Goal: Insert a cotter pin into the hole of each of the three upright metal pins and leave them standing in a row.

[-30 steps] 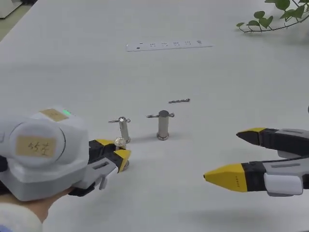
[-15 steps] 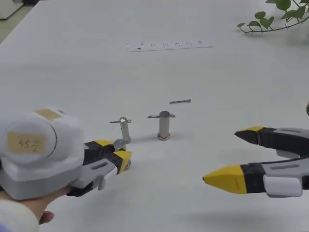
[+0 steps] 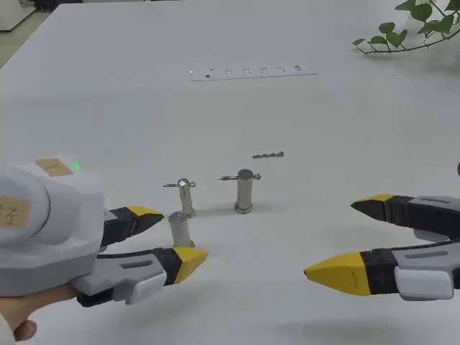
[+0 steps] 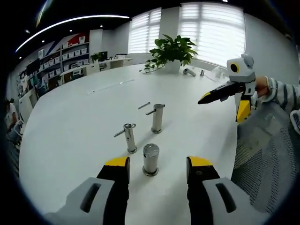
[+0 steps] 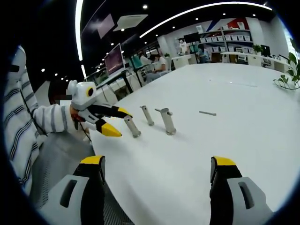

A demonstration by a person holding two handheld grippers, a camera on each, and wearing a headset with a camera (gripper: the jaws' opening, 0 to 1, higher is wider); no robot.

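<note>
While the left gripper [image 3: 183, 233] holds its yellow-tipped black jaws spread wide, a short bare silver metal pin [image 4: 151, 159] stands upright on the white table [image 3: 129, 108] between them. It is clear of both tips and has nothing through its top. Just beyond the bare pin stands a slim silver metal pin [image 3: 186, 199], with a thin wire cotter pin [image 3: 172, 185] crosswise through its head. Beyond the bare pin and to the right rises a stout silver metal pin [image 3: 244, 192], likewise crossed by a second cotter pin [image 3: 228, 177]. Farther beyond the bare pin on that same side, a loose cotter pin [image 3: 268, 154] lies flat on the table, apart from all three.

Well to the right of the bare pin, the right gripper [image 3: 332, 238] hangs above the table, its jaws parted and nothing between them. Far beyond the bare pin lies a long white power strip [image 3: 251, 71], and leafy green plant sprigs [image 3: 406, 29] reach in farther right.

A tan paper sticker [image 3: 11, 212] on the left gripper's white housing carries dark handwriting, cut by the frame edge and not legible. A second tan sticker [image 3: 52, 167] sits beside a green light [image 3: 75, 167].
</note>
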